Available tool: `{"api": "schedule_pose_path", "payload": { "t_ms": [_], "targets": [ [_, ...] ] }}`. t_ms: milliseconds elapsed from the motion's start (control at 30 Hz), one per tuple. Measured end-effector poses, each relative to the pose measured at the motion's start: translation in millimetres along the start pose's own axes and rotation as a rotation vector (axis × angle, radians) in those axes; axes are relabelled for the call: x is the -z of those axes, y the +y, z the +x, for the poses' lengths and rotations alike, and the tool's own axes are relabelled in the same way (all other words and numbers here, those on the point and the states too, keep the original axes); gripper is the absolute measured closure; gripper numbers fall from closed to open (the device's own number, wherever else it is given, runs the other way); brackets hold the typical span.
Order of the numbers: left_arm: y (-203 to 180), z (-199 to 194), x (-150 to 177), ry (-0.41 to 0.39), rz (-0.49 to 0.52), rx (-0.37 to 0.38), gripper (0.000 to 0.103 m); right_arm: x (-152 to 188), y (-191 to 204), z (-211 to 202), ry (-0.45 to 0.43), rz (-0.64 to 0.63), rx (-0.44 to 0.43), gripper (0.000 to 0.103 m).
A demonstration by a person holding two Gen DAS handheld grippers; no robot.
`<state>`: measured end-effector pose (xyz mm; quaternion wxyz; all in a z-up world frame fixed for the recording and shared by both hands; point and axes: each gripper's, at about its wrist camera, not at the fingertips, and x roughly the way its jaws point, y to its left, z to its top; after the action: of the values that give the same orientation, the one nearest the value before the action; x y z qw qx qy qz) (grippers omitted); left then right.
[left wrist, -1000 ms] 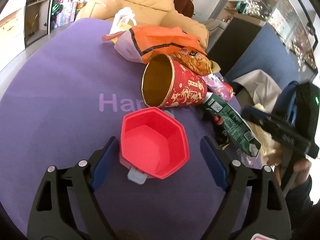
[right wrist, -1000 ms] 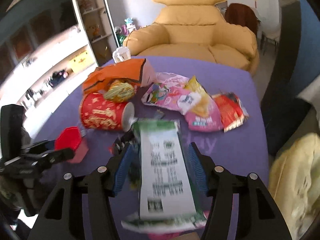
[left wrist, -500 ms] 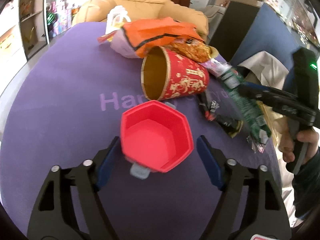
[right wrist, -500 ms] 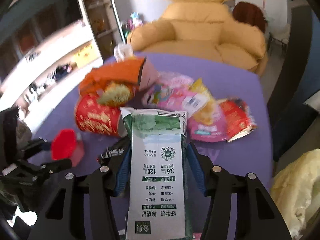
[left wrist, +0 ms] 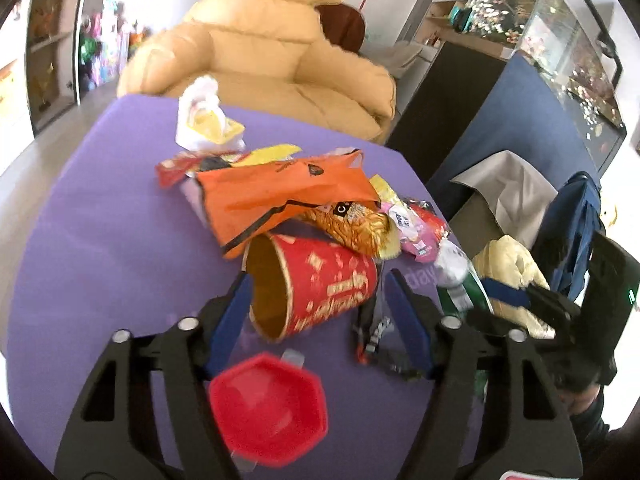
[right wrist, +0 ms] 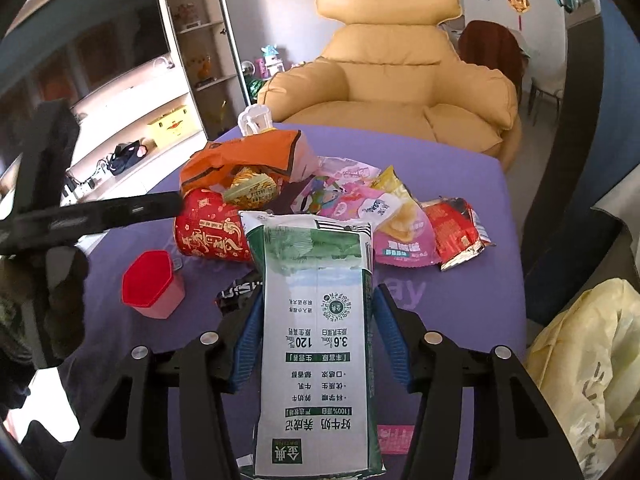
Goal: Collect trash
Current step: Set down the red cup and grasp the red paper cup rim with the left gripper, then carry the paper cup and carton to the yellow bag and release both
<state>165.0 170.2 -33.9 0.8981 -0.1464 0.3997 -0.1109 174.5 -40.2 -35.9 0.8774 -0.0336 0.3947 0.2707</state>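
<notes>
Right gripper [right wrist: 316, 344] is clamping its jaws on a flattened green-and-white milk carton [right wrist: 316, 320], lifting it clear of the purple counter [right wrist: 460, 280], probably bound for the pale yellow bag [right wrist: 588, 364] just right of the carton. Left gripper [left wrist: 316, 320], jaws just been closing, is framing a tipped red paper cup [left wrist: 312, 292] behind the carton, not yet pinching it. Red hexagonal plastic tub [left wrist: 268, 408] is sitting left of the carton.

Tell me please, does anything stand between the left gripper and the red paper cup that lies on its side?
Nothing visible does. The jaws of the left gripper, which have just been closing, stand on either side of the paper cup without pressing it. The red hexagonal tub sits nearer the camera, behind the jaw tips.
</notes>
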Motion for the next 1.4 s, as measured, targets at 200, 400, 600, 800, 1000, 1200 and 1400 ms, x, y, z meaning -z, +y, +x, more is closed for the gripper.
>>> {"api": "schedule_pose_path", "payload": {
  "t_ms": [200, 400, 600, 800, 1000, 1200, 1400],
  "targets": [
    [5.9, 19.6, -8.3, 0.056, -0.112, 0.098, 0.09, 2.4, -2.1, -7.7, -0.004, 0.009, 0.01, 0.052],
    [-27.4, -25.8, -6.1, -0.075, 0.028, 0.063, 0.099, -0.6, 3.9, -30.7, -0.058, -0.013, 0.026, 0.052],
    [-61.4, -67.6, -2.8, -0.171, 0.173, -0.021, 0.099, -5.0, 12.5, -57.6, -0.13, -0.022, 0.032, 0.052],
    [-90.0, -84.1, 0.4, -0.194, 0.237, -0.022, 0.099, -3.7, 10.2, -86.6, -0.207, -0.022, 0.07, 0.052],
    [-125.2, -82.1, 0.0, -0.187, 0.289, 0.038, 0.099, 1.4, -18.2, -122.9, -0.289, 0.032, 0.141, 0.052],
    [-172.8, -52.1, -6.0, -0.1, 0.326, 0.182, 0.099, 11.7, -60.8, -158.3, -0.341, 0.048, 0.284, 0.052],
    [-244.3, 0.6, -4.9, 0.001, 0.423, 0.357, 0.099, 30.1, -124.2, -201.6, -0.364, 0.123, 0.466, 0.052]
  ]
}}
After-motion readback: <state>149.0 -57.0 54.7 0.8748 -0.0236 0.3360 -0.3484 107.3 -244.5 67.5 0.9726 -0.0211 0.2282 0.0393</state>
